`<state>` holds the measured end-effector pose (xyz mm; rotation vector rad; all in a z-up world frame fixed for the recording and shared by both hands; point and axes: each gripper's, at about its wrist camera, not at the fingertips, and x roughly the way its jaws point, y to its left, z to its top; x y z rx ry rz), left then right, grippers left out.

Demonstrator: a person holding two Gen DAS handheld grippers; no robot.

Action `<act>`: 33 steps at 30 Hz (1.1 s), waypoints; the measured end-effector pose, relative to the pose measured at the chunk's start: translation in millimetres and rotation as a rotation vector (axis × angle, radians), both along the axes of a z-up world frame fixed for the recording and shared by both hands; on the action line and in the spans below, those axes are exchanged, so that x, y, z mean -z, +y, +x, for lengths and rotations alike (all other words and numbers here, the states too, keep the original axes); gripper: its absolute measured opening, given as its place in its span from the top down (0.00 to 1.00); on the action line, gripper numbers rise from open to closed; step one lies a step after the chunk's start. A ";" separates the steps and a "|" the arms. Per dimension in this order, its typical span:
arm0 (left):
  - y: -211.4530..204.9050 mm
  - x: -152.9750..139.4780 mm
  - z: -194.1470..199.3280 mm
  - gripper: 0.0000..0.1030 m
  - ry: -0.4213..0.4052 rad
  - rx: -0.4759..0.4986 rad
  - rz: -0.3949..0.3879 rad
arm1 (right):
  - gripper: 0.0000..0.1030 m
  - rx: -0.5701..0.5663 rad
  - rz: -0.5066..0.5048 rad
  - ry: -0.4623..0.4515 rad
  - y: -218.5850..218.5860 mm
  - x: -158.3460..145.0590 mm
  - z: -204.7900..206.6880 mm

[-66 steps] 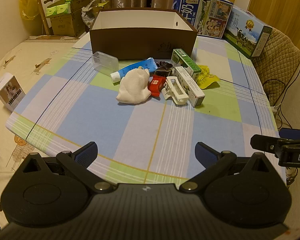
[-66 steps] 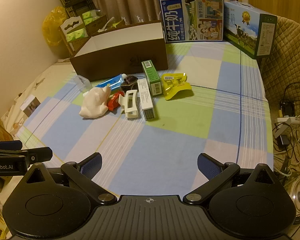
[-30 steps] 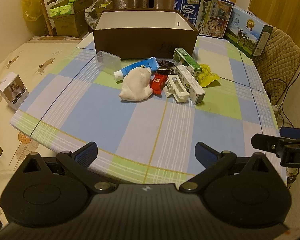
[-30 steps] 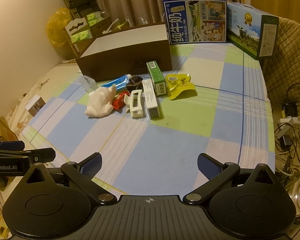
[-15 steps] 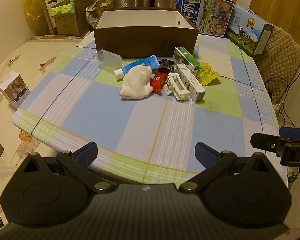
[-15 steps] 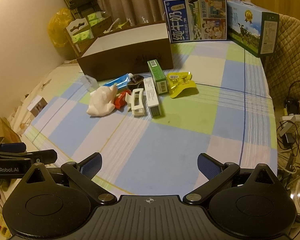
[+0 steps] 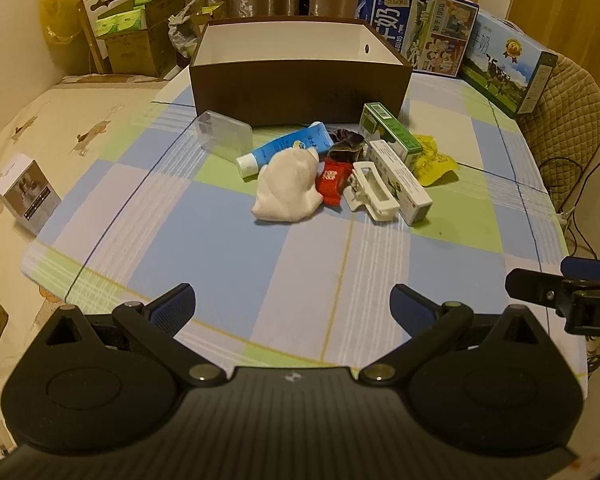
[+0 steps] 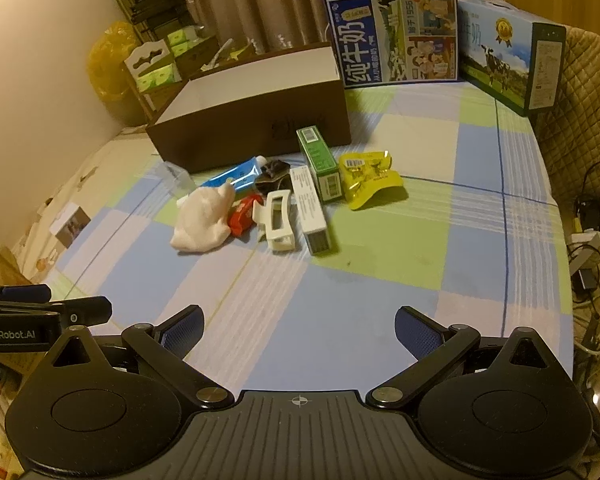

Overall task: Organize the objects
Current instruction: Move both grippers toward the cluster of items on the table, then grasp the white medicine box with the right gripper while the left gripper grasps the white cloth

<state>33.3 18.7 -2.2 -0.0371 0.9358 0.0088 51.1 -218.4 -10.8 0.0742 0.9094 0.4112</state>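
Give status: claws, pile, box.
Left claw open, empty; right claw same. Pile untouched before brown box; white cloth nearest. Nothing in the way.

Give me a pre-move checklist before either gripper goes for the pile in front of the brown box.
1. Left gripper open, holding nothing: ok.
2. Right gripper open, holding nothing: ok.
3. Brown box top open: ok; its floor: cannot tell.
4. Bare tablecloth between grippers and pile: ok.
5. White hair clip free of neighbours: not ok, it touches the long white carton.
6. Clear plastic case separate from the pile: ok.
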 end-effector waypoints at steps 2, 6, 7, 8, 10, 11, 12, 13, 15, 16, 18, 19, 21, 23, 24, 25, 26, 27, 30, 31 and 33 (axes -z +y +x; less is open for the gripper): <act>3.4 0.9 7.2 0.01 0.003 0.005 0.002 | 0.03 0.001 0.004 0.003 3.1 1.8 4.7; 10.7 3.1 21.1 0.01 0.006 0.018 0.007 | 0.03 0.007 0.017 0.001 9.9 6.4 16.4; 12.6 4.0 24.7 0.01 0.008 0.020 0.007 | 0.05 0.007 0.021 -0.002 11.2 7.9 19.6; 14.6 4.9 28.4 0.01 0.010 0.022 0.008 | 0.08 0.006 0.023 -0.004 12.9 9.4 23.2; 19.1 7.3 36.3 0.01 0.017 0.027 0.009 | 0.15 0.006 0.020 -0.001 16.8 13.2 31.2; 21.4 8.7 40.3 0.01 0.020 0.028 0.010 | 0.15 0.010 0.014 -0.001 18.9 15.7 35.2; 24.0 10.4 44.3 0.01 0.024 0.029 0.011 | 0.16 0.010 0.009 -0.002 21.3 18.1 38.8; 26.9 12.1 48.2 0.01 0.028 0.030 0.011 | 0.18 0.006 0.004 -0.003 23.4 20.3 42.2; 32.3 15.8 55.5 0.01 0.034 0.031 0.010 | 0.20 0.001 -0.009 -0.004 27.8 25.5 49.4; 35.0 17.7 59.5 0.01 0.038 0.031 0.009 | 0.23 0.000 -0.016 -0.004 29.4 28.4 53.0; 40.5 22.0 67.2 0.01 0.046 0.031 0.005 | 0.28 -0.007 -0.022 -0.009 32.3 33.3 60.2; 42.9 24.1 71.5 0.01 0.050 0.032 0.004 | 0.30 -0.008 -0.030 -0.011 34.0 35.8 64.0; 46.6 27.6 79.0 0.01 0.049 0.036 0.003 | 0.34 -0.016 -0.045 -0.022 37.3 40.4 72.4; 49.3 30.9 87.3 0.01 0.050 0.041 0.003 | 0.37 -0.021 -0.063 -0.031 39.5 45.1 82.2; 50.3 33.1 91.6 0.01 0.052 0.044 0.003 | 0.39 -0.027 -0.066 -0.036 40.7 47.6 86.8; 51.4 34.9 95.0 0.01 0.052 0.046 0.002 | 0.41 -0.029 -0.072 -0.039 42.0 50.1 92.1; 52.3 36.8 98.6 0.01 0.051 0.048 0.001 | 0.43 -0.029 -0.081 -0.038 43.6 53.0 97.5; 53.3 38.8 102.2 0.01 0.051 0.050 0.000 | 0.46 -0.034 -0.084 -0.040 45.0 55.5 102.0; 56.5 44.3 111.6 0.01 0.053 0.053 -0.002 | 0.51 -0.040 -0.104 -0.039 50.6 64.2 116.7; 57.4 46.4 114.8 0.01 0.056 0.054 -0.003 | 0.52 -0.043 -0.105 -0.037 52.5 66.4 121.1; 58.4 50.5 120.8 0.01 0.060 0.056 -0.006 | 0.55 -0.050 -0.110 -0.031 56.3 72.2 130.0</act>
